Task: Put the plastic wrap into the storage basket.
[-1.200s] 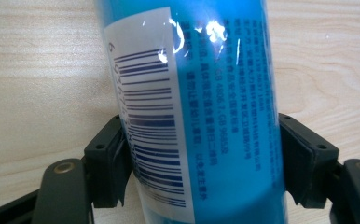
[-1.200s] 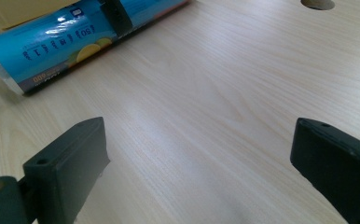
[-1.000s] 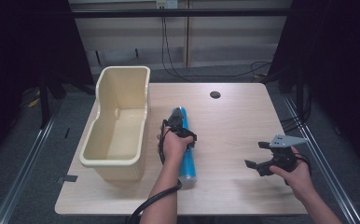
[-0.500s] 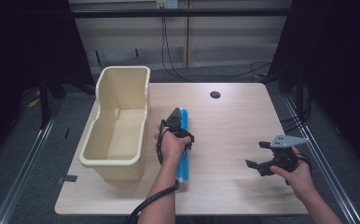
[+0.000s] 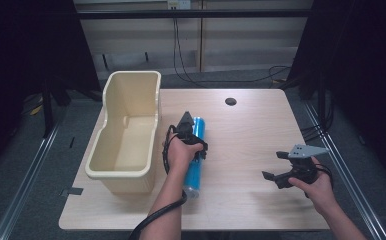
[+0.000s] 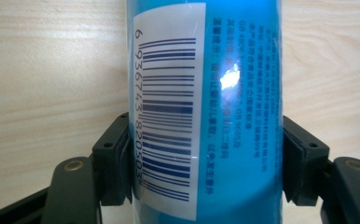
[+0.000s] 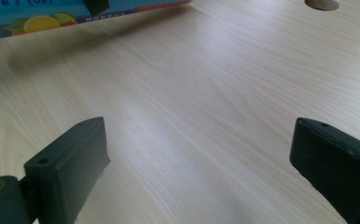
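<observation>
A blue cylindrical can (image 5: 193, 172) with a white barcode label (image 6: 169, 107) lies lengthwise near the table's middle, just right of the bin. My left gripper (image 5: 195, 147) reaches down over it from above. Its jaws have just been closing, and both pads (image 6: 115, 161) now press on the can's sides (image 6: 243, 93). At the front right, my right gripper (image 5: 273, 165) hovers low over bare wood. It is open, with nothing between the jaws (image 7: 199, 154). The right gripper view catches the can's fruit-printed end (image 7: 29, 18) at its top left.
A tall cream plastic bin (image 5: 131, 90) stands empty on the table's left part. A round cable hole (image 5: 230, 101) sits at the back centre of the wooden table (image 5: 251, 135). Dark floor and metal rails surround the table.
My left gripper has tightened on the blue can and risen slightly, and the can's near end has swung a little toward the bin. The right hand has kept still.
</observation>
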Available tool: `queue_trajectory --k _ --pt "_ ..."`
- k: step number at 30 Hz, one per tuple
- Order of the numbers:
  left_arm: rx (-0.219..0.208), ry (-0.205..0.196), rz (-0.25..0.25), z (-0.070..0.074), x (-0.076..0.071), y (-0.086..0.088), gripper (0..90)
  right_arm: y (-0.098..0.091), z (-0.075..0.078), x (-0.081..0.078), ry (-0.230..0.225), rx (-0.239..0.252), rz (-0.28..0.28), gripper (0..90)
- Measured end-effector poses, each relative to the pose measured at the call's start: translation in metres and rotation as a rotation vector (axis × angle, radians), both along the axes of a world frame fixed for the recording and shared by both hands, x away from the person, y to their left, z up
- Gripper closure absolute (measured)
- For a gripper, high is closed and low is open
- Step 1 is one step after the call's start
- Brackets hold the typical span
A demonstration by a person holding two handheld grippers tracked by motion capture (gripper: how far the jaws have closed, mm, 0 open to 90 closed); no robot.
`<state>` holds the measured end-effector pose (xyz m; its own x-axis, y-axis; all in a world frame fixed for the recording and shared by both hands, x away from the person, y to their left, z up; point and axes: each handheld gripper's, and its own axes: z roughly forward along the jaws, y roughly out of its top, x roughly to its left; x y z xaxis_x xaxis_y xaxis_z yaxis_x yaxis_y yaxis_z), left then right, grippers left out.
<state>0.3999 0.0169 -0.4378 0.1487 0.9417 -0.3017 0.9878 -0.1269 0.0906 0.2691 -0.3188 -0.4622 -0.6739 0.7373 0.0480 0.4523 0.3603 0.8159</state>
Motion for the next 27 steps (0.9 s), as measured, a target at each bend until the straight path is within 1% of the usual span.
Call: queue_trajectory --k 2,3,4,5,6,7,8,9,11,12,13,15,16,17,18,19,20,22,24,25,26,27 --pt "0.004 -0.01 -0.004 0.005 -0.001 0.0 32.4 0.0 0.0 0.0 -0.003 -0.001 -0.003 4.0" --pt "0.009 -0.014 -0.016 0.009 -0.001 0.0 32.4 0.0 0.001 -0.001 -0.008 -0.001 -0.003 4.0" --pt "0.007 -0.02 -0.004 0.011 -0.002 -0.001 32.4 -0.001 0.002 -0.001 -0.008 0.005 0.0 4.0" --pt "0.007 -0.021 -0.007 0.019 -0.002 -0.001 32.4 -0.001 0.003 -0.001 -0.009 0.017 -0.001 4.0" --pt "0.007 -0.021 -0.007 0.019 -0.002 -0.001 32.4 -0.001 0.003 -0.001 -0.009 0.017 -0.001 4.0" --pt "-0.001 -0.028 -0.009 0.022 -0.003 -0.001 32.4 -0.001 0.003 -0.001 -0.007 0.02 0.003 4.0" --pt "0.0 -0.035 -0.022 0.027 -0.003 -0.001 32.4 -0.001 0.003 -0.001 -0.01 0.02 -0.003 4.0" --pt "-0.005 -0.033 -0.027 0.031 -0.003 -0.001 32.4 -0.001 0.003 -0.001 -0.01 0.019 -0.002 4.0" --pt "-0.017 -0.03 -0.024 0.038 -0.003 0.0 32.4 -0.001 0.003 -0.001 -0.014 0.016 -0.003 4.0" --pt "-0.02 -0.041 -0.022 0.04 -0.003 0.001 32.4 -0.001 0.004 -0.001 -0.016 0.024 -0.001 4.0" --pt "-0.025 -0.038 -0.026 0.046 -0.003 0.001 32.4 -0.001 0.004 -0.001 -0.017 0.024 -0.005 4.0" --pt "-0.027 -0.04 -0.026 0.048 -0.003 0.002 32.4 -0.002 0.004 0.0 -0.013 0.024 0.003 4.0" --pt "-0.028 -0.038 -0.026 0.054 -0.004 0.003 32.4 -0.001 0.003 0.0 -0.016 0.02 -0.006 4.0" --pt "-0.028 -0.038 -0.026 0.054 -0.004 0.003 32.4 -0.001 0.003 0.0 -0.016 0.02 -0.006 4.0" --pt "-0.029 -0.044 -0.021 0.057 -0.004 0.005 32.4 -0.001 0.003 0.0 -0.008 0.023 0.0 3.9" --pt "-0.037 -0.034 -0.028 0.062 -0.003 0.008 32.4 -0.001 0.002 0.0 -0.008 0.021 0.004 3.8" --pt "-0.042 -0.037 -0.026 0.063 -0.003 0.009 32.4 0.0 0.002 -0.001 -0.011 0.02 0.005 3.8" --pt "-0.039 -0.031 -0.028 0.068 -0.003 0.012 32.4 0.0 0.002 -0.001 -0.014 0.018 0.005 3.7" --pt "-0.031 -0.034 -0.028 0.07 -0.003 0.013 32.4 0.0 0.002 -0.001 -0.019 0.015 0.005 3.6" --pt "-0.034 -0.029 -0.031 0.072 -0.003 0.014 32.4 0.0 0.002 0.0 -0.004 0.014 0.007 3.5" --pt "-0.039 -0.028 -0.023 0.073 -0.003 0.015 32.4 0.0 0.002 0.0 -0.004 0.014 0.007 3.5" --pt "-0.033 -0.028 -0.027 0.076 -0.003 0.015 32.4 0.0 0.001 0.0 -0.006 0.015 0.002 3.5"
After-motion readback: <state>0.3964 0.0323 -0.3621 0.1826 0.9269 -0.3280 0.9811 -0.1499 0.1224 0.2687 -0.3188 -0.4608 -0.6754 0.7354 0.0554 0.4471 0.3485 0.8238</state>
